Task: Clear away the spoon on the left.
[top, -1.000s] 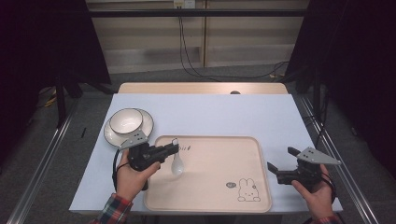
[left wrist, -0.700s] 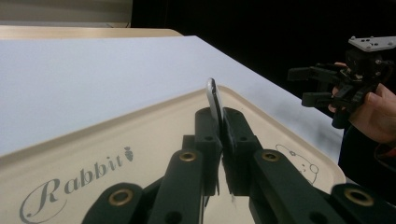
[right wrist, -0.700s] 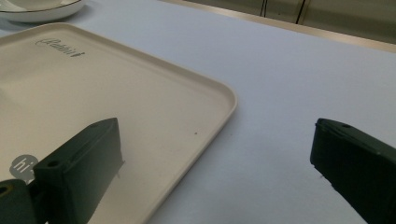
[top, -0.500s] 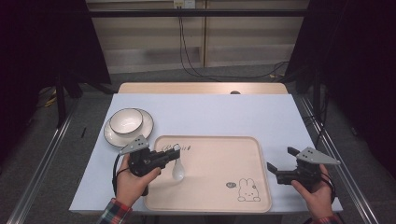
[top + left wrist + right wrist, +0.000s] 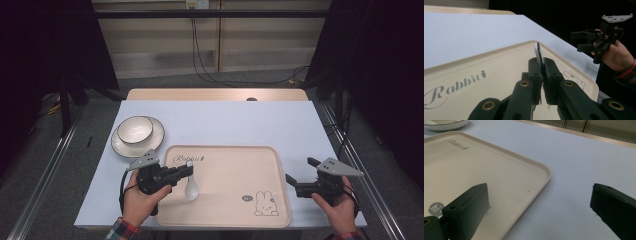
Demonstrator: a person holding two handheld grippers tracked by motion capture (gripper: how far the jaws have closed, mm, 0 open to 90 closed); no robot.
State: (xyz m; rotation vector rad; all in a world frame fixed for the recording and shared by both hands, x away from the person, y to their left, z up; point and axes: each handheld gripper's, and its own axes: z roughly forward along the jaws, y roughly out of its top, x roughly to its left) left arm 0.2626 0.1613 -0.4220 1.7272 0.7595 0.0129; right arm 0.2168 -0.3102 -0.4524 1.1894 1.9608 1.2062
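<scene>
High view: a white spoon (image 5: 190, 186) is seen on the beige tray (image 5: 225, 210), its handle pinched by the left claw (image 5: 186, 170) and its bowl lying toward 6 o'clock from the tips, resting on or just above the tray floor near the tray's left side. The spoon's long axis is judged to run roughly from 12 to 6 o'clock, across the line of the claw, which points toward 3 o'clock. The left hand (image 5: 137, 200) is plainly the nearer one; the right claw (image 5: 300, 172) is held spread off the tray's right edge, over the pale bench (image 5: 240, 122), well apart from the spoon. A small bowl (image 5: 134, 129) standing on a plate (image 5: 156, 141) is found at about 11 o'clock from the left claw, beyond the tray's corner, and any carrying of the spoon there is judged to call for a lift and a swing up and leftward. From the left gripper view the handle's thin edge (image 5: 538, 53) is shown clamped upright between the closed jaws, a grip that is blurred from above, yet the spoon's bowl is hidden there below them. From the right gripper view the wide gap between the jaws is confirmed, with the tray's rounded corner (image 5: 543, 173) below and nothing held.
</scene>
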